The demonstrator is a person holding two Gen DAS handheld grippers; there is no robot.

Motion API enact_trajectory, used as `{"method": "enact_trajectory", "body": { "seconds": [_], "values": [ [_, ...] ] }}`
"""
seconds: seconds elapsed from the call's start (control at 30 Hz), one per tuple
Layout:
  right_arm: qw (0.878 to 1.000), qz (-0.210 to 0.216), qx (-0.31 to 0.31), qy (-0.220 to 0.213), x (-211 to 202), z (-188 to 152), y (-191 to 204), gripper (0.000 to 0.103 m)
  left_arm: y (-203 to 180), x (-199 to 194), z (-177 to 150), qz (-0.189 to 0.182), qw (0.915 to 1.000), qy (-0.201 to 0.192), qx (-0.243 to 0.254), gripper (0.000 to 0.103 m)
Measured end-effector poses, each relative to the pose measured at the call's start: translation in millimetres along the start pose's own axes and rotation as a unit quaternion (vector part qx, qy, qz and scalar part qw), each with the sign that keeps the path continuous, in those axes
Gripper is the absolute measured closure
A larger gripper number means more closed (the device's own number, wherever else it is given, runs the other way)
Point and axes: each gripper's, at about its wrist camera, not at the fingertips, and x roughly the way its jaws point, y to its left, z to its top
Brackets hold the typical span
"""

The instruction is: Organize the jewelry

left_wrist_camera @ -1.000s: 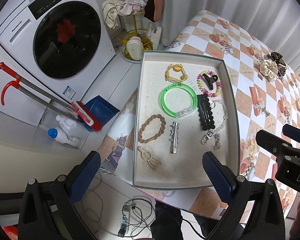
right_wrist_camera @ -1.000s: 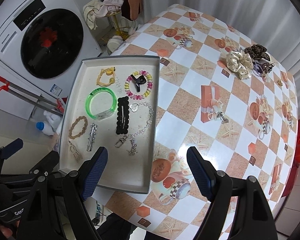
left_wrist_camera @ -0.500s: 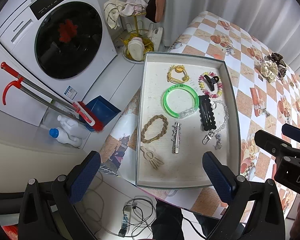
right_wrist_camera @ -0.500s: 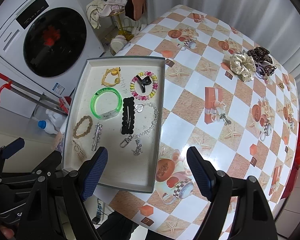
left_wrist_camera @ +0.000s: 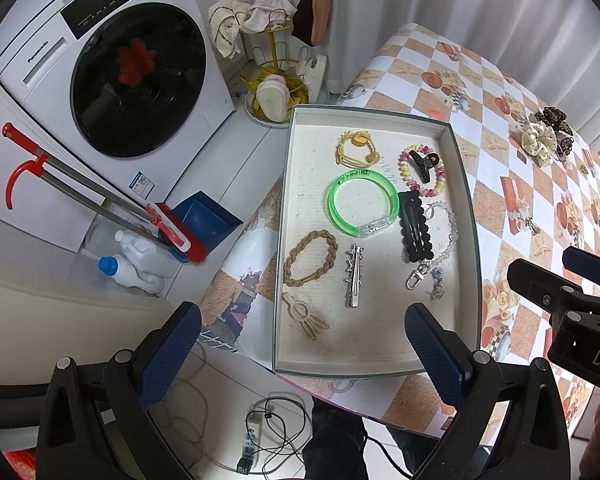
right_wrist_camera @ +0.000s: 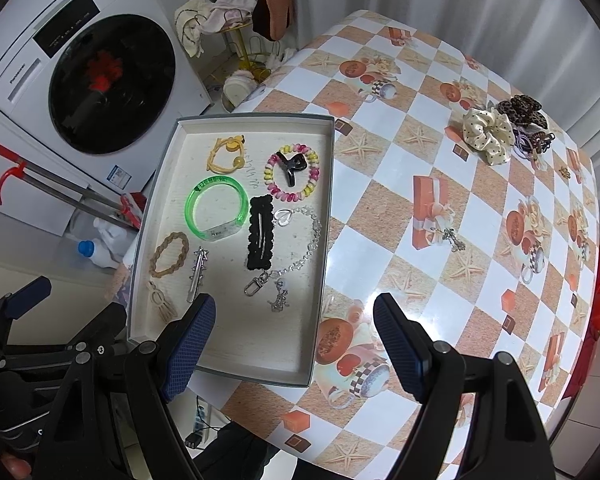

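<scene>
A grey tray (left_wrist_camera: pixel 466 208) (right_wrist_camera: pixel 322 248) at the table's near left corner holds a green bangle (left_wrist_camera: pixel 362 202) (right_wrist_camera: pixel 216 206), a black hair clip (left_wrist_camera: pixel 415 226) (right_wrist_camera: pixel 261 238), a silver chain (right_wrist_camera: pixel 300 258), a braided band (left_wrist_camera: pixel 311 258), a silver clip (left_wrist_camera: pixel 354 275) and a bead ring with a black claw clip (right_wrist_camera: pixel 292 176). A small silver charm (right_wrist_camera: pixel 452 238) and a pile of scrunchies (right_wrist_camera: pixel 500 128) lie on the tablecloth. My left gripper (left_wrist_camera: pixel 300 354) is open and empty above the tray's near edge. My right gripper (right_wrist_camera: pixel 294 340) is open and empty above the tray's near right corner.
A washing machine (left_wrist_camera: pixel 112 80) stands to the left with a broom and dustpan (left_wrist_camera: pixel 180 232), a bottle (left_wrist_camera: pixel 136 268) and a gold rack (left_wrist_camera: pixel 276 80) on the floor. Cables and a power strip (left_wrist_camera: pixel 252 436) lie below the table edge.
Both grippers have pulled back and up a little; the tray and table look slightly smaller. Nothing was taken hold of.
</scene>
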Motion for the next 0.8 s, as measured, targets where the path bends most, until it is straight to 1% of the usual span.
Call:
{"method": "enact_trajectory", "body": {
  "seconds": [0.8],
  "values": [
    [1.000, 0.001, -0.002, 0.000, 0.4, 0.4, 3.3, 0.020, 2.0, 0.4, 0.7, 0.000, 1.0000, 0.000, 0.002, 0.000]
  ]
}}
